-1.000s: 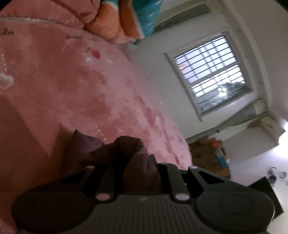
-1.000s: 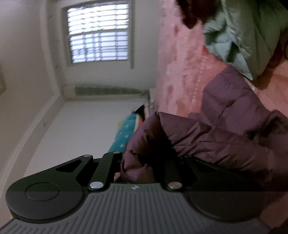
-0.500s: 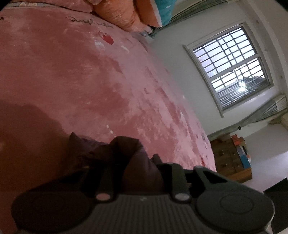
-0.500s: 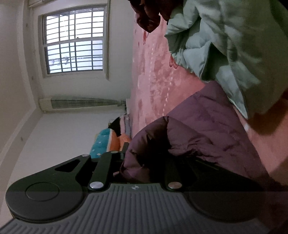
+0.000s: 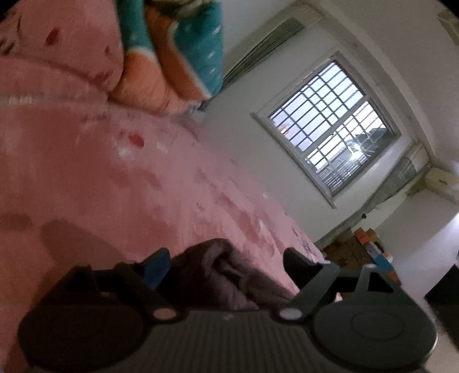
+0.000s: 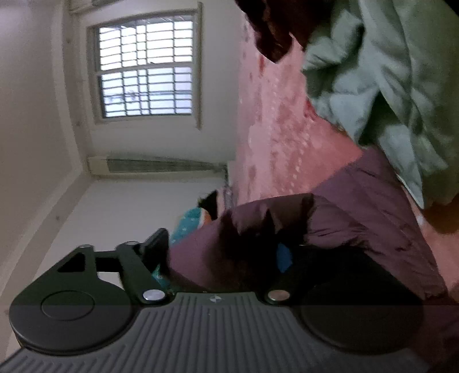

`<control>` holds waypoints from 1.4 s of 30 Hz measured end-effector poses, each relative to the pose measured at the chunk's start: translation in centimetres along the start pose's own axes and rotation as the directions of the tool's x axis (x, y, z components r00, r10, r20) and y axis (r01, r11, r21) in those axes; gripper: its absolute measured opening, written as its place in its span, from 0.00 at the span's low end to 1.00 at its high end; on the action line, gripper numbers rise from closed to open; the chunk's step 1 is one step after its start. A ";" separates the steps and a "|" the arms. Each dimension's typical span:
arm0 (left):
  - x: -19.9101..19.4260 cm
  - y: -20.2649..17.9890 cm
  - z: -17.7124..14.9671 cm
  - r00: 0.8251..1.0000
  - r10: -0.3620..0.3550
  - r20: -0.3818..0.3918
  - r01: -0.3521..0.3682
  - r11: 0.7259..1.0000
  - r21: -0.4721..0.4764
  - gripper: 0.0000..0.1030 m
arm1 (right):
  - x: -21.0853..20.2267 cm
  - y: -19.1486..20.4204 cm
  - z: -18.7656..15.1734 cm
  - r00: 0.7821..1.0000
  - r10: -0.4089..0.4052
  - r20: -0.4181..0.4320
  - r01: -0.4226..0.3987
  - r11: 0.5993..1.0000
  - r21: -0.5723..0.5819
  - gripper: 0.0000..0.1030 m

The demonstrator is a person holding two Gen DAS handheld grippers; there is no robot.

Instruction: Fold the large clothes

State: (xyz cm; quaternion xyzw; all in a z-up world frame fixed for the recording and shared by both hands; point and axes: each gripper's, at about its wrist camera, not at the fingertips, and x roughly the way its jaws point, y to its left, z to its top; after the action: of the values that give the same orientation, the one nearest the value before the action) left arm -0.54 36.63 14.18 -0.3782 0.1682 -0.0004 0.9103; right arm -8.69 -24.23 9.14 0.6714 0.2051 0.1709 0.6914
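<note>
A dark purple puffer jacket (image 6: 370,218) lies on a pink bed cover (image 6: 287,137). In the left wrist view a bunched part of the jacket (image 5: 221,272) sits between the fingers of my left gripper (image 5: 226,264), whose jaws stand wide apart and open. In the right wrist view my right gripper (image 6: 223,244) is also open, its jaws spread, with the jacket's edge lying loose between them. Both grippers hover just above the bed (image 5: 114,178).
A pale green garment (image 6: 387,86) is heaped on the bed beside the jacket, with a dark red item (image 6: 275,25) beyond it. Orange and teal pillows (image 5: 178,57) lie at the bed's head. A barred window (image 5: 332,126) and white wall stand past the bed's edge.
Both grippers were shut on the purple jacket; now both have opened and let the fabric go. The left gripper's view has swung toward the pillows.
</note>
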 end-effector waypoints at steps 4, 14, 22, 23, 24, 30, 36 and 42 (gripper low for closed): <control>-0.7 -2.0 -0.6 1.000 0.000 -0.010 0.001 0.993 0.118 0.83 | -0.9 1.7 0.4 0.997 0.046 0.054 -0.042 0.997 -0.072 1.00; 5.7 -9.7 -7.3 0.979 -0.033 -0.204 0.120 0.893 0.433 0.82 | 3.3 7.4 -4.5 0.988 -0.153 0.031 0.140 0.786 -0.602 1.00; 13.1 -12.4 -11.6 0.949 0.019 -0.314 0.162 0.824 0.542 0.81 | 10.9 7.3 -9.8 0.939 -0.343 -0.008 0.163 0.468 -0.869 1.00; 14.0 -12.1 -12.0 0.947 0.044 -0.318 0.149 0.816 0.558 0.81 | 11.6 6.8 -9.9 0.928 -0.373 -0.001 0.173 0.434 -0.884 1.00; 14.7 -11.8 -12.3 0.946 0.069 -0.316 0.132 0.809 0.572 0.80 | 12.4 6.2 -9.9 0.915 -0.403 0.009 0.184 0.396 -0.900 1.00; 16.5 -8.9 -13.7 0.953 0.152 -0.263 0.050 0.775 0.630 0.80 | 15.1 4.3 -8.3 0.845 -0.512 0.152 0.300 0.219 -0.928 1.00; 16.2 -7.8 -13.3 0.968 0.198 -0.154 -0.032 0.704 0.710 0.81 | 16.0 3.0 -5.7 0.800 -0.544 0.253 0.388 0.146 -0.910 1.00; 16.4 -5.8 -12.9 0.973 0.202 -0.112 -0.069 0.718 0.692 0.83 | 17.3 1.5 -3.3 0.773 -0.570 0.277 0.439 0.167 -0.883 1.00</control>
State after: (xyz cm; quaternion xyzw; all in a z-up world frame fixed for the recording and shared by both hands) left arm 11.74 21.46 4.67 -0.0014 0.2648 -0.0297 0.9638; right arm 4.48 -12.45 9.61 0.0505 0.3250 0.0544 0.9428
